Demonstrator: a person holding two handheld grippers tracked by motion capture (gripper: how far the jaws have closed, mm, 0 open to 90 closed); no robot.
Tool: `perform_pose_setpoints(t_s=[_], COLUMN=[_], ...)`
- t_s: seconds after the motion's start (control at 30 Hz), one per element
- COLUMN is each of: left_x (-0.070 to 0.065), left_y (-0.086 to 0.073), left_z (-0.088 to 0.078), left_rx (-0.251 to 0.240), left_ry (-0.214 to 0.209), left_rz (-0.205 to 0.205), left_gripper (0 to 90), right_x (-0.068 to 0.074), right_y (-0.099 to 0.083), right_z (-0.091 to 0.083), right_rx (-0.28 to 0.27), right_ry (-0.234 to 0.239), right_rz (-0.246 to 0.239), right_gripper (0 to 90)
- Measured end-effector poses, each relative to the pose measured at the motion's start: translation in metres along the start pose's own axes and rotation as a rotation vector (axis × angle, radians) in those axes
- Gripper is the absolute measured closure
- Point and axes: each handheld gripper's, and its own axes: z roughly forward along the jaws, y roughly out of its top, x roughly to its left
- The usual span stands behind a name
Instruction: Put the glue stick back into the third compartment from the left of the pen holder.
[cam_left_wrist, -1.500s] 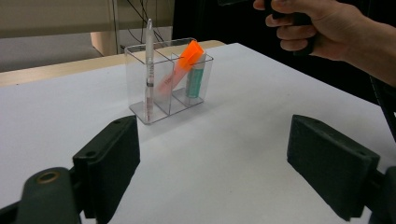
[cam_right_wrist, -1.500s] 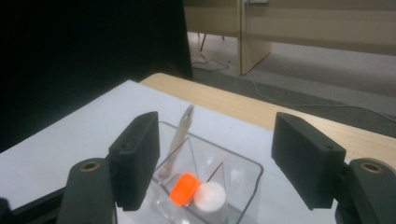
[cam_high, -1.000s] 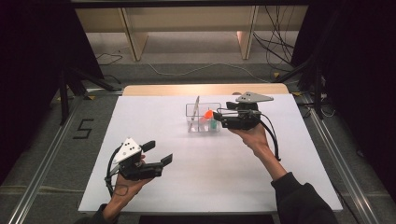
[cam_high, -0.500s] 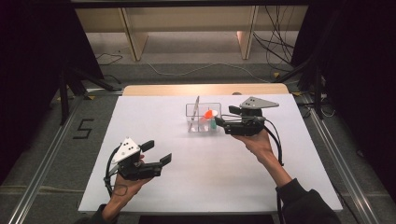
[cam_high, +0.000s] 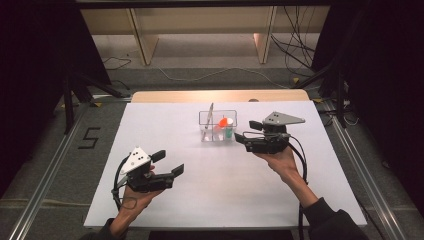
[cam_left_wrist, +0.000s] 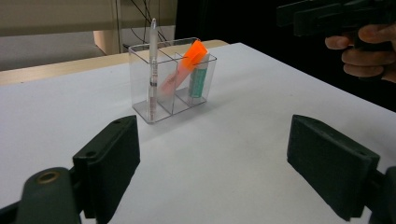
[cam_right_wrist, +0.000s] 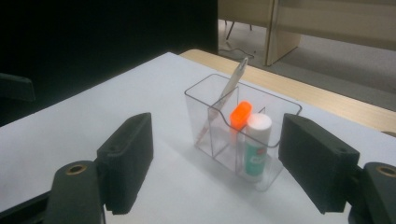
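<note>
White table (cam_high: 210, 190), dim room behind

White table top (cam_high: 210, 190), wooden table edge (cam_high: 220, 96), floor cables (cam_high: 300, 50), floor marking "5" (cam_high: 90, 138)

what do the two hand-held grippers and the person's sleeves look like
Both are black. The left hand-held gripper and the right hand-held gripper each carry a grey three-cornered plate with dark dots, broad blocky black jaws and a trailing black cable. The right sleeve is dark.
</note>
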Motion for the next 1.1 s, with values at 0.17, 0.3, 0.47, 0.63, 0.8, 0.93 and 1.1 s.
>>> perform_pose_setpoints(t_s=[0.17, 0.3, 0.47, 0.63, 0.8, 0.93, 1.1], left_x=[0.000, 0.000, 0.000, 0.000, 0.000, -0.001, -0.001], left_y=[0.000, -0.001, 0.000, 0.000, 0.000, 0.000, -0.001], left_z=[0.000, 0.000, 0.002, 0.003, 0.004, 0.005, 0.004], left_rx=[0.001, 0.008, 0.015, 0.020, 0.028, 0.031, 0.031], left_ry=[0.002, -0.001, -0.005, -0.013, -0.026, -0.028, -0.029], left_rz=[-0.003, -0.001, 0.002, -0.002, 0.003, 0.009, 0.007], left_gripper=[16.7, 16.7, 16.4, 16.1, 15.9, 15.8, 15.8], right_x=[0.000, 0.002, 0.006, 0.009, 0.011, 0.013, 0.017], right_y=[-0.009, -0.015, -0.022, -0.030, -0.036, -0.042, -0.048], right_z=[-0.009, -0.014, -0.019, -0.026, -0.031, -0.035, -0.038], right_rx=[0.002, -0.001, -0.003, -0.001, 0.002, 0.004, 0.014], right_ry=[0.004, 0.006, 0.021, 0.025, 0.025, 0.031, 0.036], right_rz=[0.005, 0.004, 0.012, 0.015, 0.019, 0.026, 0.029], right_gripper=[27.2, 27.0, 27.0, 26.3, 26.1, 26.0, 26.0])
